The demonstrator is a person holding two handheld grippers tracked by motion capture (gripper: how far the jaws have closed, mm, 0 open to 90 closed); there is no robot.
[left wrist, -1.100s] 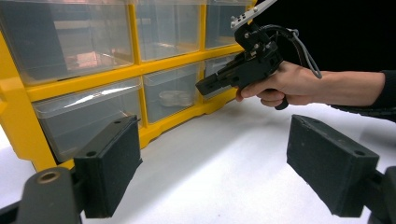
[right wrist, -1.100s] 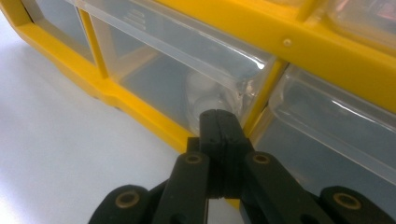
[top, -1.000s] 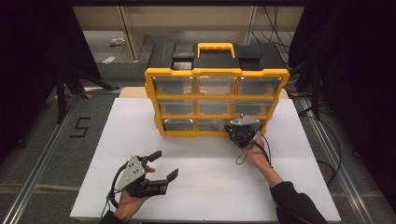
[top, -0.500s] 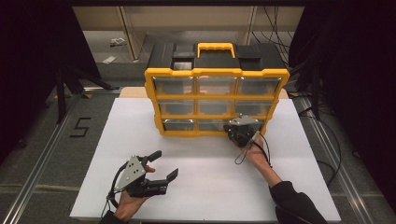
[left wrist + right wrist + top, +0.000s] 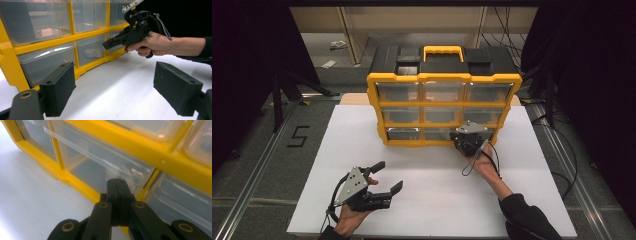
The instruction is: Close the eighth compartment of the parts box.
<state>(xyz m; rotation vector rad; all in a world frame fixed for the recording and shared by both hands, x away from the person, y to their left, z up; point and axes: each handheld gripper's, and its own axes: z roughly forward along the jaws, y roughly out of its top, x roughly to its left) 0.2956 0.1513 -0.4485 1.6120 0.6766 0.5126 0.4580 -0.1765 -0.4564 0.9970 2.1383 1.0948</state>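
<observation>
Scene: a yellow organiser point(image 5: 443, 107) with clear drawers stands upright on a white table point(image 5: 427, 175), drawer fronts towards the person.
Drawer in hand: the bottom-row middle drawer point(image 5: 100, 170), in the lowest tier, with the yellow base rail just beneath it; it looks fully in.
Right gripper point(image 5: 117, 182): jaws pressed flat together, nothing between them; the tip sits at the drawer's clear front lip, touching or just short of it, which the right gripper view does not settle.
Key relation: the drawer lies straight ahead of the closed tip; its front runs across the cabinet, its slide axis runs out towards the person. Judged, the coming move is a hook or pull along that axis, or a reopening of the jaws to pinch the lip.
Left gripper point(image 5: 387, 176): jaws wide apart and empty, low over the table's near left, well apart from the cabinet.
Nearer hand: the right, by far.
Neighbours: the bottom-left drawer point(image 5: 47, 62) and bottom-right drawer point(image 5: 180, 197) flank the target; a small round item point(image 5: 93, 52) lies in the middle drawer.
In the way: nothing between tip and lip; the base rail is close below, so a low tip could catch it.
</observation>
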